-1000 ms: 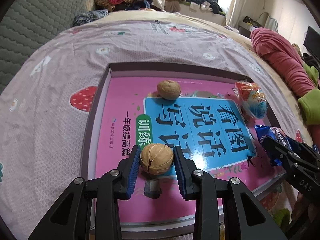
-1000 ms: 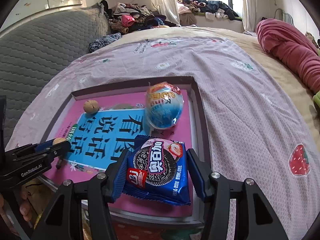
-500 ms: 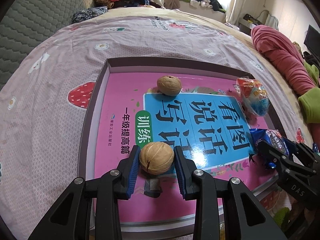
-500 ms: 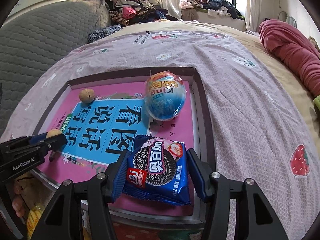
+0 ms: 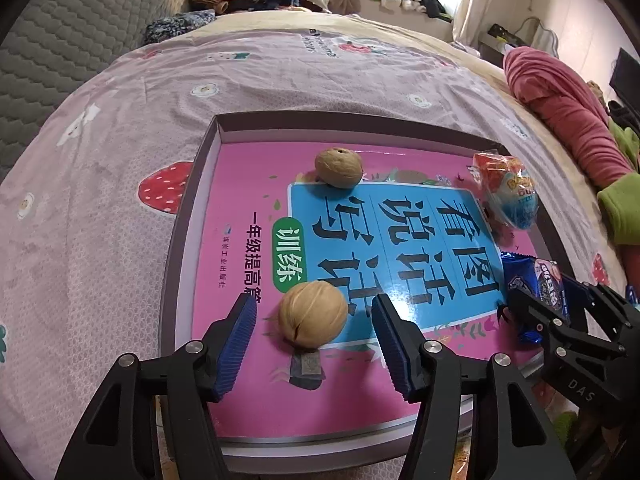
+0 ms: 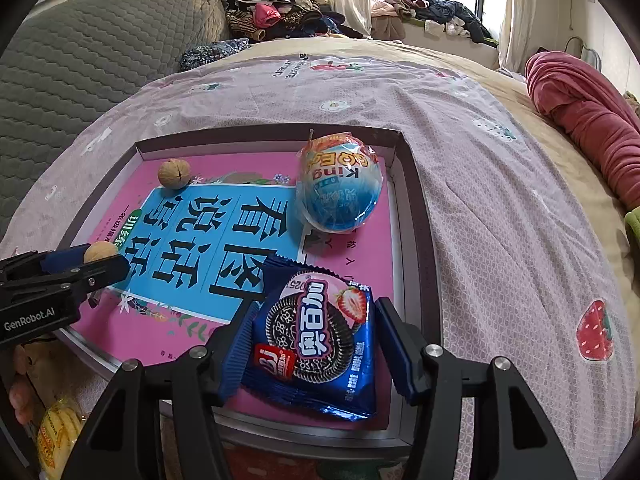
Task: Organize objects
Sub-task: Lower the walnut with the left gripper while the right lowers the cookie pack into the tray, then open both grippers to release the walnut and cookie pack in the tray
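Note:
A shallow box (image 5: 188,216) with a pink and blue book cover inside lies on the bed. In the left wrist view my left gripper (image 5: 314,326) is open, its blue pads on either side of a walnut (image 5: 313,314) that rests on the book, not touching it. A second walnut (image 5: 339,168) sits farther back. My right gripper (image 6: 310,342) stands around a blue cookie packet (image 6: 316,340) lying in the box; the left pad touches the wrapper, the right pad stands slightly apart. A wrapped toy egg (image 6: 340,184) lies behind the packet.
The box rests on a pink strawberry-print bedsheet (image 6: 500,200). A red blanket roll (image 6: 580,108) lies at the right, a grey quilted headboard (image 6: 80,60) at the left, piled clothes (image 6: 280,16) at the back. A yellow snack bag (image 6: 56,436) lies below the box's near-left corner.
My left gripper has opened and let go of the walnut, which now rests on the book. My right gripper has widened slightly around the cookie packet, now lying in the box.

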